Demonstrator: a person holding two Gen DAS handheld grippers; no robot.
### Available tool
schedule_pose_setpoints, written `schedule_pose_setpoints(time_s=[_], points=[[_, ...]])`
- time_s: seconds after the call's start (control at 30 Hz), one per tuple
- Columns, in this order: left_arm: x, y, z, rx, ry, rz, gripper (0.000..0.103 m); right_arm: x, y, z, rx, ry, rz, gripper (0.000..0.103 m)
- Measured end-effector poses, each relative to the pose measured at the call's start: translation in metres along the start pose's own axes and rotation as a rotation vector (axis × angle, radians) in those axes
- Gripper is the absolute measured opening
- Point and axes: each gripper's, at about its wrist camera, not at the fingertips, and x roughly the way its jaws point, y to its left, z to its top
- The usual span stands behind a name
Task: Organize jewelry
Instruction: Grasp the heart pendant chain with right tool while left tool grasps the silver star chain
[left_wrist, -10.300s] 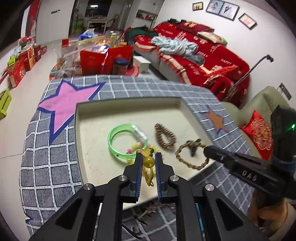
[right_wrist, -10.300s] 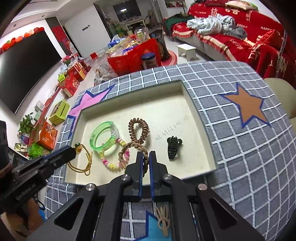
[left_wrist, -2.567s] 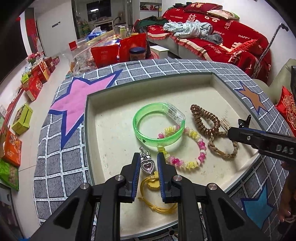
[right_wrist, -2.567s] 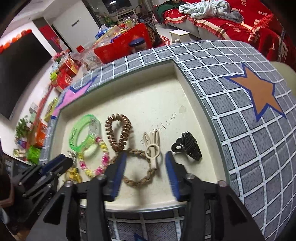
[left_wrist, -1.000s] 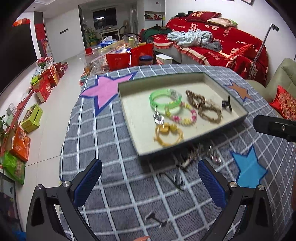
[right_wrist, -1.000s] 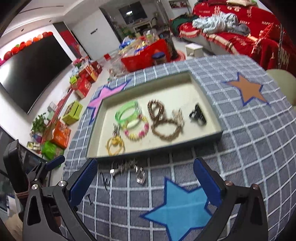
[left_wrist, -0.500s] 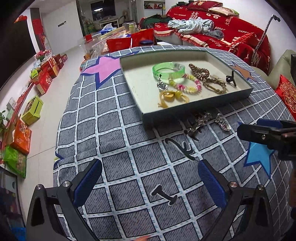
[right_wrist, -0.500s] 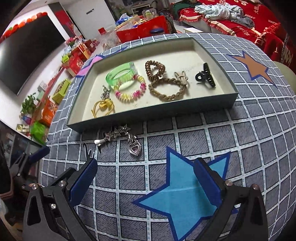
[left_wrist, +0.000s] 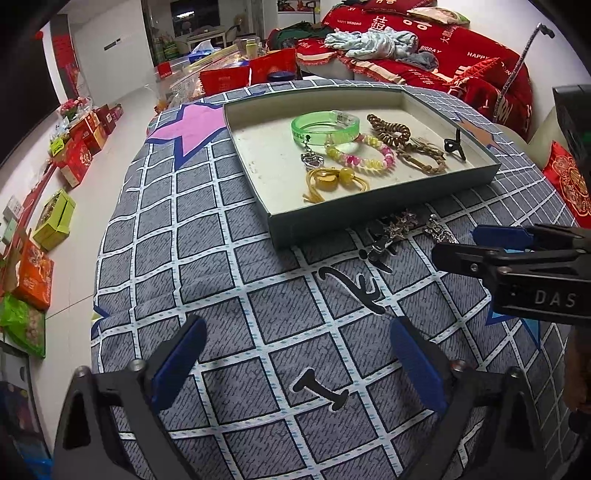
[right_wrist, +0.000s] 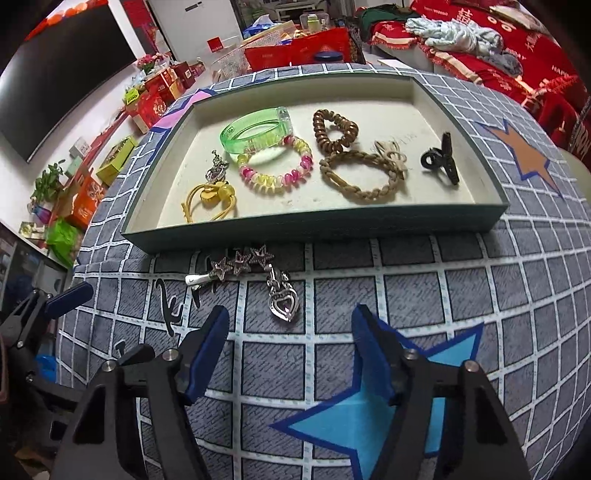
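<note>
On the grid cloth, 2 pieces lie outside the tray

Beside the tray's (right_wrist: 317, 225) near wall, a heart pendant (right_wrist: 282, 303) and a star hair clip (right_wrist: 236, 266) lie on the checked tablecloth (right_wrist: 517, 295), touching each other. The right gripper (right_wrist: 290, 349) hangs just in front of the pendant, its fingers spread wide and holding nothing. The left gripper (left_wrist: 295, 356) hovers over bare cloth further back, fingers also spread wide, empty. Inside the tray lie a green bangle (right_wrist: 256, 131), a pink and yellow bead bracelet (right_wrist: 275, 168), a brown coil hair tie (right_wrist: 334, 131), a braided band (right_wrist: 365, 175), a black claw clip (right_wrist: 441, 160), a yellow cord tie (right_wrist: 212, 199) and a small silver charm (right_wrist: 215, 170)
</note>
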Motion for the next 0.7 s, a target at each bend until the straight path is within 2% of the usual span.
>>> schedule_pose_setpoints(time_s=[0.07, 0.2, 0.27, 0.37, 0.43, 0.47, 0.57, 0.67, 0.7], points=[[0.002, -0.001, 0.001, -0.003, 0.005, -0.006, 0.103, 0.001, 0.003, 0.001, -0.02, 0.0, -0.011, 0.066], [0.002, -0.005, 0.003, 0.012, -0.001, -0.012, 0.103, 0.003, 0.011, 0.003, -0.069, -0.002, -0.049, 0.052], [0.004, -0.008, 0.005, 0.026, 0.008, -0.014, 0.093, 0.004, 0.016, 0.003, -0.095, -0.001, -0.072, 0.047], [0.007, -0.012, 0.006, 0.033, 0.013, -0.021, 0.093, 0.004, 0.018, 0.003, -0.113, -0.001, -0.097, 0.039], [0.009, -0.015, 0.008, 0.043, 0.014, -0.026, 0.09, 0.003, 0.019, 0.001, -0.122, -0.005, -0.105, 0.019], [0.01, -0.018, 0.009, 0.051, 0.015, -0.03, 0.084, 0.003, 0.018, 0.002, -0.124, -0.003, -0.101, 0.019], [0.014, -0.026, 0.012, 0.069, 0.017, -0.044, 0.082, 0.002, 0.016, 0.0, -0.13, -0.007, -0.099, 0.019], [0.016, -0.034, 0.017, 0.087, 0.014, -0.062, 0.074, 0.0, 0.012, 0.0, -0.11, -0.009, -0.082, 0.019], [0.017, -0.037, 0.019, 0.09, 0.017, -0.065, 0.074, -0.001, 0.01, 0.0, -0.097, -0.009, -0.07, 0.019]])
